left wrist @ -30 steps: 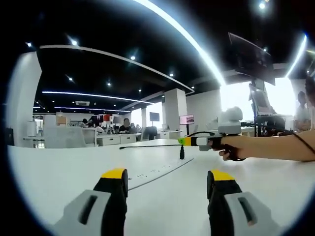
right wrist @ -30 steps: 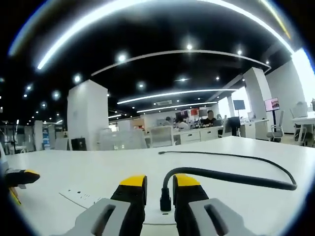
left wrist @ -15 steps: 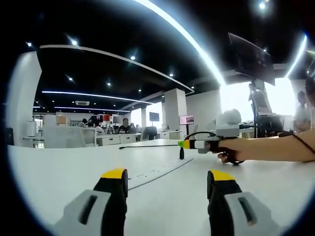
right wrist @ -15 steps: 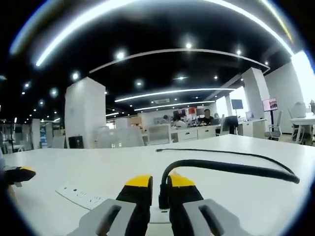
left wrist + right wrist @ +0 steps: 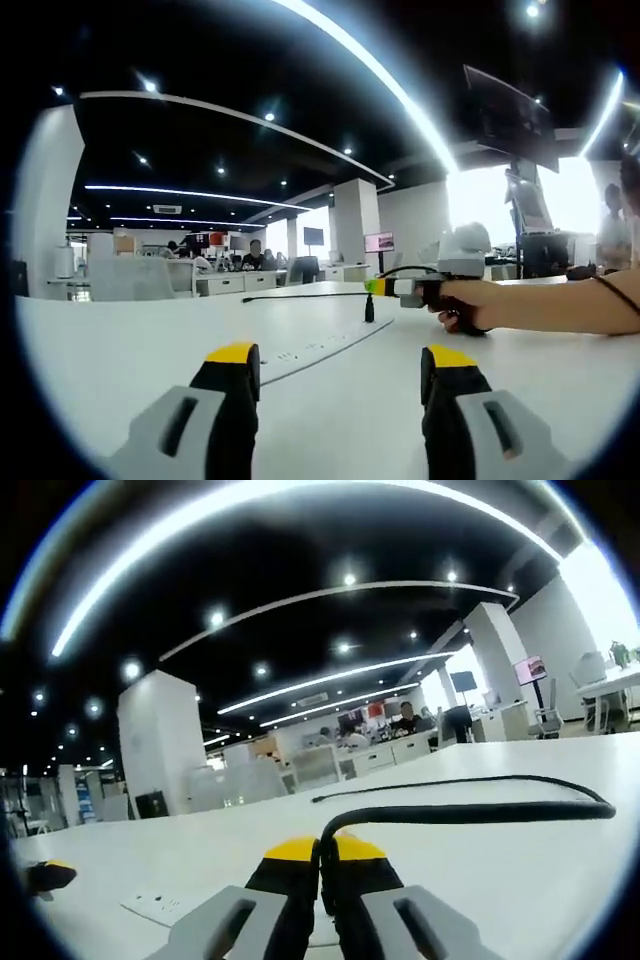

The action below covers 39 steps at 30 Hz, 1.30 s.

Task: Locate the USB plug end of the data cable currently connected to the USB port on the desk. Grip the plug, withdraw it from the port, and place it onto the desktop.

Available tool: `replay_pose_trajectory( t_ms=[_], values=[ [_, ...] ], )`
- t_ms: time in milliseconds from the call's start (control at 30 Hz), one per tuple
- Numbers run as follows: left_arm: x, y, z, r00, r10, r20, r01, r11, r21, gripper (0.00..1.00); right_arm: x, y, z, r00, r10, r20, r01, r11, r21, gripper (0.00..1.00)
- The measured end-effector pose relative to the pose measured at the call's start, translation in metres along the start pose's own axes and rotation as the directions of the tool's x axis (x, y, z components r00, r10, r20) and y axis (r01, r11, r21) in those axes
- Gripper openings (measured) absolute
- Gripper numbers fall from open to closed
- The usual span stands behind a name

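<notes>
White bench (image 5: 120, 360) spreads wide under both tools, with an open office behind it. From the left gripper view, the left tool (image 5: 340, 365) hangs above the bench with its jaws wide apart and nothing between them. Ahead of it a flat socket strip (image 5: 315, 348) lies in the bench top, and the USB plug (image 5: 369, 310) stands upright at its far end. Beside it comes the right tool (image 5: 376, 287), held by a hand (image 5: 462, 303). The right gripper view shows what the other cannot: the right tool (image 5: 322, 855) has its jaws closed on the USB plug (image 5: 322, 865), and the black cable (image 5: 470, 810) loops away to the right over bare bench. At its left edge, a yellow tip of the left tool (image 5: 45, 875) appears, well apart.
</notes>
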State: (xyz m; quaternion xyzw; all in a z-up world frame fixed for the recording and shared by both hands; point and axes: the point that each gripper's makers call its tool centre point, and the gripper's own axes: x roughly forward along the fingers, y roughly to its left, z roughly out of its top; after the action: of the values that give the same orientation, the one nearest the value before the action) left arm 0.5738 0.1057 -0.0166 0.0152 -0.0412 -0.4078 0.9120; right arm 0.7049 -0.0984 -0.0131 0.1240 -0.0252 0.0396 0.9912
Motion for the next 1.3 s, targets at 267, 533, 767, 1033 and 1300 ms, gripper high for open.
replay_pose_trajectory(
  t_ms=[267,533,767,1033,1300],
  values=[
    [0.000,0.000,0.000,1.000,-0.002,-0.004,0.002,1.000,0.003,0.65,0.006,0.002,0.003,1.000,0.008,-0.016,-0.009,0.997,-0.076,0.07],
    [0.000,0.000,0.000,1.000,-0.001,-0.007,0.001,1.000,0.006,0.65,0.002,0.012,0.001,0.998,0.007,-0.065,-0.024,0.965,-0.260,0.06],
    [0.000,0.000,-0.001,1.000,0.000,-0.009,0.001,1.000,0.007,0.65,0.001,0.005,0.002,0.999,0.012,-0.051,-0.017,0.994,-0.106,0.06],
    [0.000,0.000,-0.001,1.000,0.000,-0.010,0.000,1.000,0.006,0.65,0.002,0.001,0.003,0.999,0.008,-0.042,-0.012,0.996,-0.085,0.06],
    [0.000,0.001,-0.001,1.000,0.001,-0.010,-0.001,1.000,0.006,0.65,0.000,0.011,0.001,0.998,0.014,-0.056,-0.023,0.986,-0.168,0.06]
  ],
)
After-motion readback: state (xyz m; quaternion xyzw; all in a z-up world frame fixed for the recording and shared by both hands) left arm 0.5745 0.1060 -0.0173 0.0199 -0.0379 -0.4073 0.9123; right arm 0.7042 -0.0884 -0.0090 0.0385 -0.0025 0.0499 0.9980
